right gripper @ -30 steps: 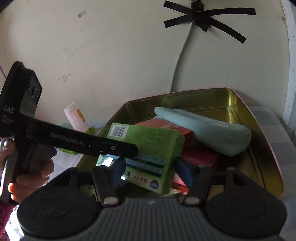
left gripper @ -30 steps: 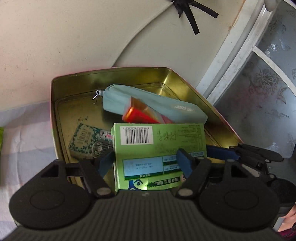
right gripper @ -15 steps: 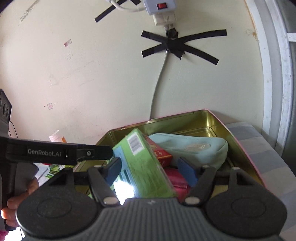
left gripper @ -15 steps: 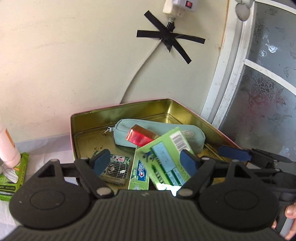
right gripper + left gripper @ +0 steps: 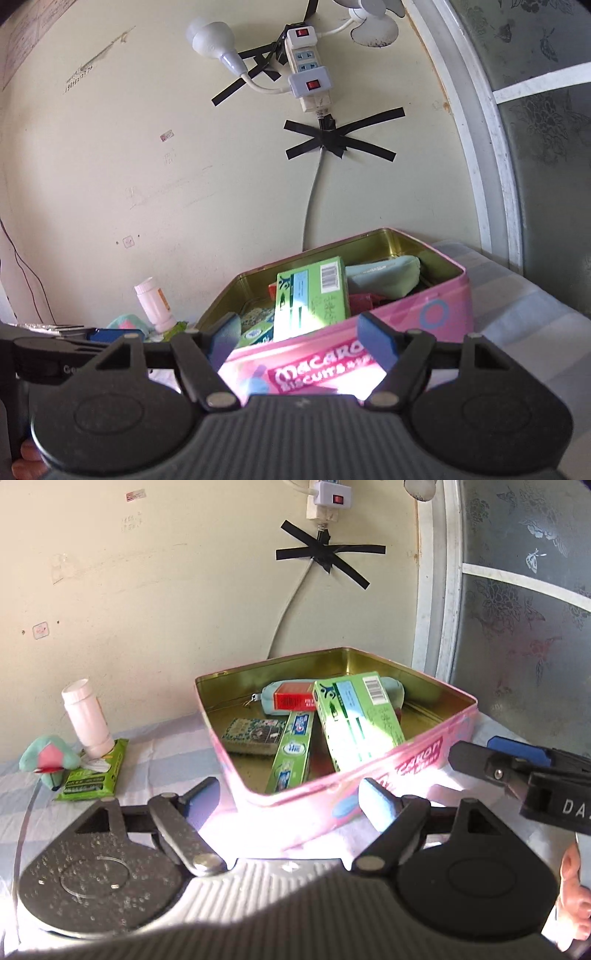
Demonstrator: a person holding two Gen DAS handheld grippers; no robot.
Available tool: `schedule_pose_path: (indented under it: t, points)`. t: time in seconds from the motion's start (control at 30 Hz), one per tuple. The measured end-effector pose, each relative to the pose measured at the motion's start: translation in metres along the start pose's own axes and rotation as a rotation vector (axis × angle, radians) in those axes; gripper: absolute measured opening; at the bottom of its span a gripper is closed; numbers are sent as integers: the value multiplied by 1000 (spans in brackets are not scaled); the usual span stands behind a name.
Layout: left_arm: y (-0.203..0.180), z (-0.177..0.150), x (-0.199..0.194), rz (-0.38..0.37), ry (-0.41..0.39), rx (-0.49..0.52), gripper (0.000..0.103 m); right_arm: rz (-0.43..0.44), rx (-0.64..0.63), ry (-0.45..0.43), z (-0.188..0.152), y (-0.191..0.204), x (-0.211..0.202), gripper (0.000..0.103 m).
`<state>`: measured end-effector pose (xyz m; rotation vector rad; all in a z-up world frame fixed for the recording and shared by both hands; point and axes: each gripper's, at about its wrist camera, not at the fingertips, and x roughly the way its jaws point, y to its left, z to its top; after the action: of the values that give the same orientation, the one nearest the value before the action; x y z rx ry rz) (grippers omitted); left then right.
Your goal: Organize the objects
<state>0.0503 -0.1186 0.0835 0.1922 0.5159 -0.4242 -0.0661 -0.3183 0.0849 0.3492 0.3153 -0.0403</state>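
Tin: my pink biscuit tin (image 5: 424, 753) holds the green box (image 5: 354, 716), toothpaste (image 5: 293, 753) and pouch (image 5: 384, 275).
Left gripper (image 5: 288, 797): jaws wide, empty.
Right gripper (image 5: 299, 332): opening, empty.
Left to do: I judge the white bottle (image 5: 88, 720), wipes (image 5: 94, 775) and plush toy (image 5: 46, 758) outside the tin.
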Motion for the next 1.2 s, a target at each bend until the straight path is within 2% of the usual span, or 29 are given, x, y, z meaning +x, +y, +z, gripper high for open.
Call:
schedule_pose_path:
  t: [0.3,0.67,0.97,1.2]
  points:
    - [7,-45,-19,70,33,-5,84,19,-48,69,-38,30,-17,72]
    - [32,-64,-35,149,9,-23,88,55,-117,99,-47,73,-19,72]
    - [60,-83,-26,201,33,-64,88,61,-164,155,-60,98,-3,72]
    - [67,-98,-16,213,42,-79,88,30,-148,159,-69,96,7,72]
